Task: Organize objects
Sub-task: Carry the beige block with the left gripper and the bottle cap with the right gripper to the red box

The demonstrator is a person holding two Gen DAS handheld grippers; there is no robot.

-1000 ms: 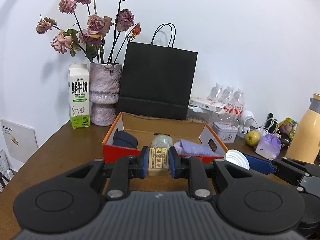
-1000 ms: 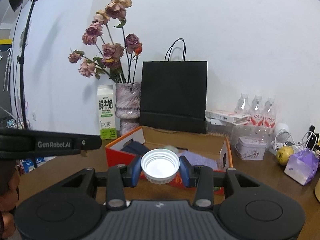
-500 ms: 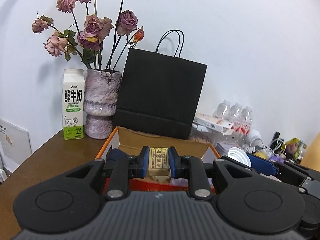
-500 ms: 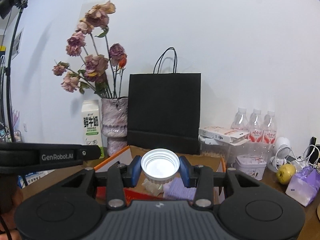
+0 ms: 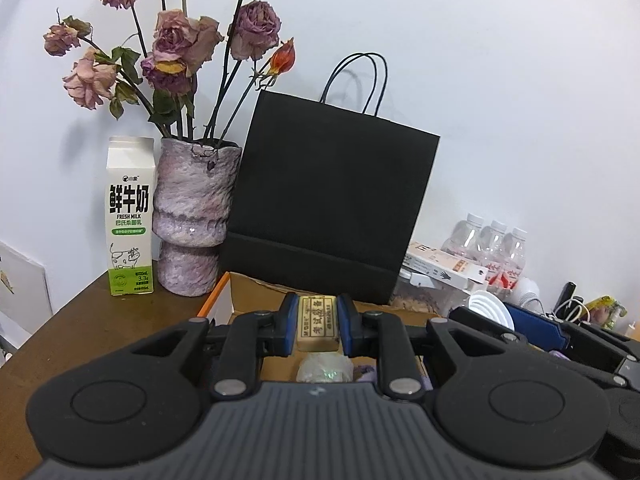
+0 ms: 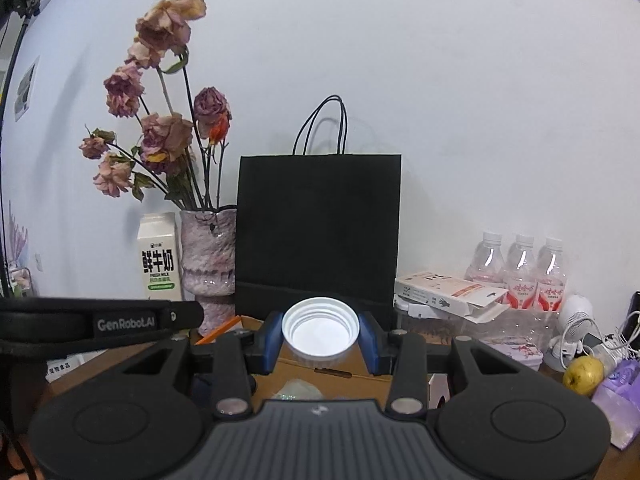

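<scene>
From the left wrist camera, the left gripper [image 5: 317, 330] has its blue-padded jaws clamped on a small tan eraser block [image 5: 317, 322] printed with dark characters, held in the air above an open orange-rimmed cardboard box [image 5: 218, 300]. Directly below the block, inside the box, lies a crumpled clear wrapper [image 5: 325, 367], with a scrap of purple cloth [image 5: 366, 372] just beside it. The box sits on a brown wooden table [image 5: 80, 332]; toward the table's back edge, against the white wall, stand a milk carton [image 5: 130, 216], a mottled pink vase [image 5: 194, 216] of dried roses [image 5: 180, 44] and a black paper bag [image 5: 332, 208], the bag immediately behind the box. Near the back right corner are three water bottles [image 5: 494, 246] and a flat white carton [image 5: 444, 266]. The right gripper [image 5: 520, 322] enters from the right edge, carrying a white ribbed lid [image 5: 490, 310].

From the right wrist camera, the right gripper [image 6: 320, 340] has its jaws closed on that white lid [image 6: 320, 330], hollow side facing the lens, raised over the box's [image 6: 320, 364] cardboard back wall. The black bag [image 6: 318, 232] rises behind it, with the vase [image 6: 208, 256] and milk carton [image 6: 159, 258] to its left. The water bottles [image 6: 520, 268] and white carton [image 6: 448, 294] stand at the back right, and a yellow-green apple [image 6: 583, 375] rests near the table's right edge beside a purple packet [image 6: 618, 396]. The left gripper's [image 6: 100, 324] black body crosses the left side; its jaws cannot be seen here
</scene>
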